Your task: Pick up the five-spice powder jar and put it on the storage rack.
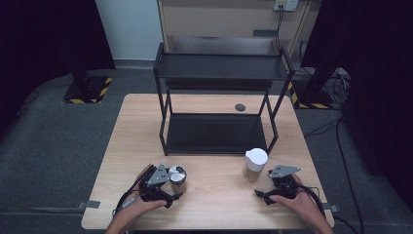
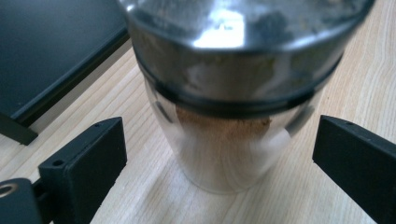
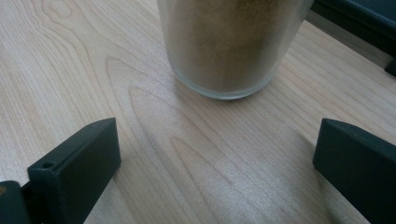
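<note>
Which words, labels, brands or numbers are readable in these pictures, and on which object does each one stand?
No readable text in any view.
Steel-lidded jar: bare glass and a shiny lid, no label.
White-lidded jar: no print; its glass in the right gripper view is plain too.
Black rack, wooden table: unmarked.
Yellow-black hazard stripes on a floor base are a sign, without words.
Wall socket: too small to tell.

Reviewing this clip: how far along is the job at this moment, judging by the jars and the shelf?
Early stage. Done: nothing placed; both tiers of the black shelf look bare. In hand: the left gripper is open around the metal-lidded jar without touching it; the right gripper is open, short of the white-lidded jar. Left: gripping both jars and, presumably, shelving them.
</note>
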`<state>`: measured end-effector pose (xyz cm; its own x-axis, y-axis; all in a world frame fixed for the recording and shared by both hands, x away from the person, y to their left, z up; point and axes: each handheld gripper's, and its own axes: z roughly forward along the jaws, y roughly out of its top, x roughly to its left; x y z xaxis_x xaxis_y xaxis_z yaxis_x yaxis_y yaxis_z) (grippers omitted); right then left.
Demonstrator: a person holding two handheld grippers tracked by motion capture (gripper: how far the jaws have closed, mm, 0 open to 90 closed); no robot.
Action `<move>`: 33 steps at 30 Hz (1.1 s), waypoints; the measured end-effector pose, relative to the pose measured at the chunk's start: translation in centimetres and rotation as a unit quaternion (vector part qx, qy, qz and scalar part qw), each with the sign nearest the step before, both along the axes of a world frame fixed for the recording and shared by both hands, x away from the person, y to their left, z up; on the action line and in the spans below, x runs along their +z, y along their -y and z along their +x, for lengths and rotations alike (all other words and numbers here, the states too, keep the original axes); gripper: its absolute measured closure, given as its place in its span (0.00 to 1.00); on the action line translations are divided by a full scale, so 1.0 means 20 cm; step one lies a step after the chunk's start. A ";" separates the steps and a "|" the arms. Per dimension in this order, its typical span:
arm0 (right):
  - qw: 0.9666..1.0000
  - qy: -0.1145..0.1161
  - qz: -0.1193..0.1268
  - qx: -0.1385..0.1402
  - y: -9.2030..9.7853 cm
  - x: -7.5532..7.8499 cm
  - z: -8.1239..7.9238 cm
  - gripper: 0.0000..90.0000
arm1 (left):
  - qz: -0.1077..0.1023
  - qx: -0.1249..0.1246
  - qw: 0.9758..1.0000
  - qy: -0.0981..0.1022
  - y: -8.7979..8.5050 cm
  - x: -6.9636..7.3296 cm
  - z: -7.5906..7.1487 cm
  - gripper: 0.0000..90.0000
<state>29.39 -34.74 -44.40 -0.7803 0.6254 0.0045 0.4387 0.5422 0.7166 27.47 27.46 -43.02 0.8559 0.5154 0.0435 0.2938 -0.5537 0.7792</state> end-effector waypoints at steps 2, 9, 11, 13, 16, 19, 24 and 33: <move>1.000 0.000 0.000 0.000 0.00 0.00 0.00 0.02 | -0.001 0.001 1.000 0.002 0.00 0.00 0.00 0.02; 1.000 0.000 0.000 0.000 0.00 0.00 0.00 0.02 | -0.003 0.006 1.000 -0.001 0.02 -0.01 0.02 0.03; 1.000 0.000 0.000 0.000 0.00 0.00 0.00 0.02 | -0.002 0.009 1.000 -0.003 0.03 -0.02 0.02 0.04; 1.000 0.000 0.000 0.000 0.00 0.00 0.00 0.02 | -0.004 0.010 1.000 -0.006 0.03 -0.03 0.02 0.05; 1.000 0.000 0.000 0.000 0.00 0.00 0.00 0.02 | -0.007 0.008 1.000 -0.004 0.03 -0.04 0.02 0.09; 1.000 0.000 0.000 0.000 0.00 0.00 0.00 0.02 | -0.018 0.010 1.000 -0.003 0.03 -0.05 0.03 0.13; 1.000 0.000 0.000 0.000 0.00 0.00 0.00 0.02 | -0.023 0.003 1.000 -0.003 0.04 -0.06 0.04 0.27; 1.000 0.000 0.000 0.000 0.00 0.00 0.00 0.02 | -0.029 -0.006 0.999 -0.013 0.02 -0.05 0.06 0.33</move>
<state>29.37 -34.75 -44.40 -0.7798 0.6260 0.0053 0.4395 0.5415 0.7166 28.68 27.02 -44.10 0.8624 0.5062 -0.0090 0.3082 -0.5109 0.8025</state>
